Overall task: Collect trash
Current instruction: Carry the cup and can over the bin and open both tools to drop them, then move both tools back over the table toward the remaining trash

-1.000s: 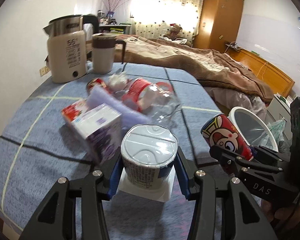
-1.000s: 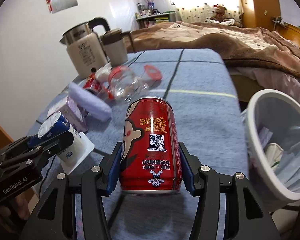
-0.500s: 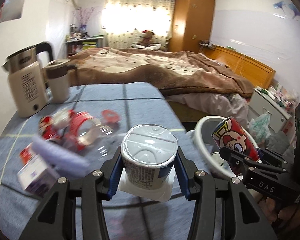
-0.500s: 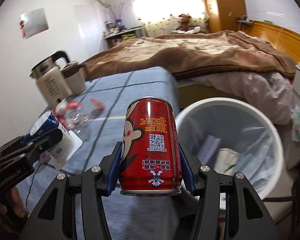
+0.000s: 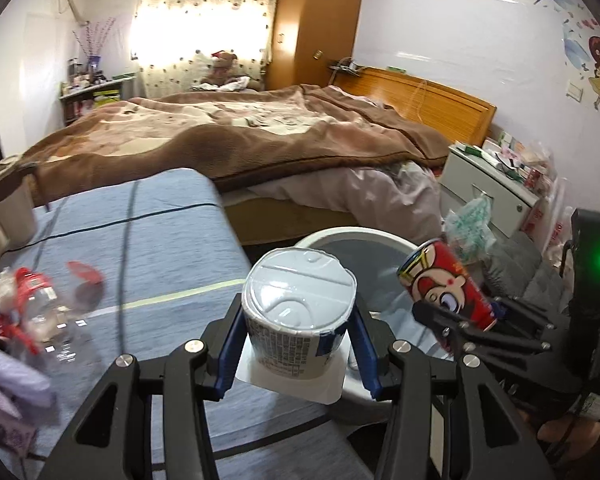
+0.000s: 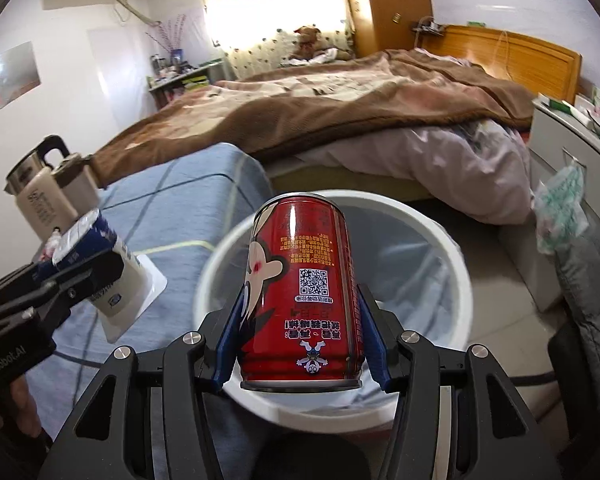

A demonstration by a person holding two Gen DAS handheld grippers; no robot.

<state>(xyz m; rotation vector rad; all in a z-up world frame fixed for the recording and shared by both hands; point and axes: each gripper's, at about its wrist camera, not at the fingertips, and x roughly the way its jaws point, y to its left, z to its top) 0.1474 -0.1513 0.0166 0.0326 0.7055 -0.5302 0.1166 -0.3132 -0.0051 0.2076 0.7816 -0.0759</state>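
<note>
Red can [image 6: 302, 292] and one yogurt cup [image 5: 298, 312], each clamped in one gripper.

Ahead of you lies a bed [image 5: 260, 136] under a brown blanket [image 6: 340, 100], a teddy bear [image 6: 306, 40] by the sunlit curtain [image 5: 204, 24]. To your left, an electric kettle [image 6: 36, 196] stands on the blue tablecloth [image 5: 148, 248]; a wooden wardrobe [image 5: 320, 20] fills the far corner.
</note>
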